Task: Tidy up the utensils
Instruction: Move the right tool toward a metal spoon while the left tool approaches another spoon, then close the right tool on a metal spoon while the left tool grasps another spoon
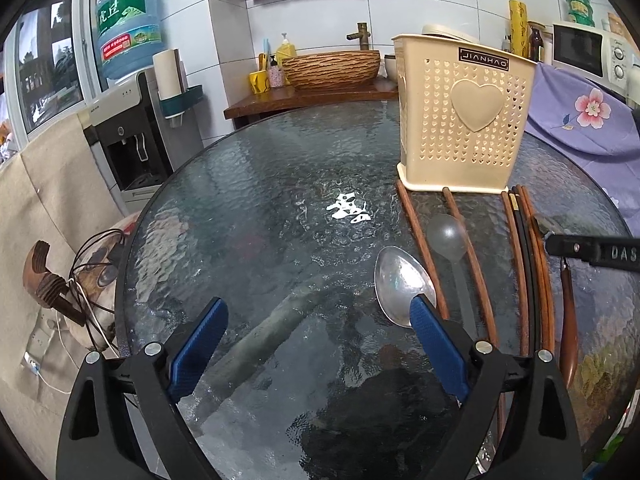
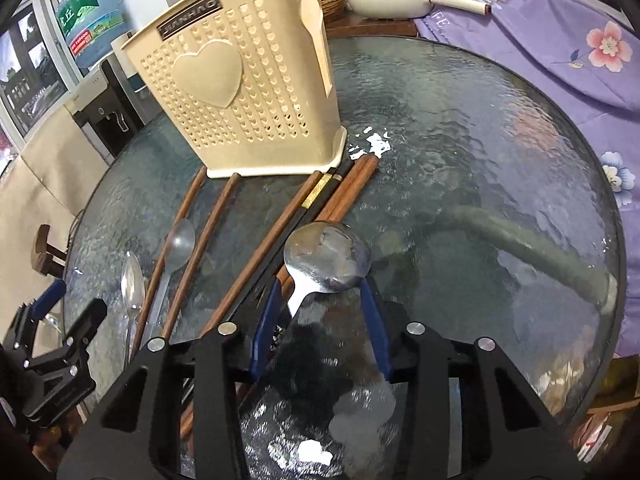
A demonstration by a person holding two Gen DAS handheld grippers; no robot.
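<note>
A cream perforated utensil holder stands on the round glass table; it also shows in the right wrist view. Several wooden and black chopsticks lie in front of it. My left gripper is open above the glass, its right finger over a steel spoon. A grey plastic spoon lies beside it. My right gripper is partly open, its fingers on either side of a large steel spoon where the bowl meets the handle. I cannot tell if they touch it.
A water dispenser stands left of the table. A purple flowered cloth lies at the right. A wooden counter with a basin is behind. The left gripper's body sits at the table's left edge.
</note>
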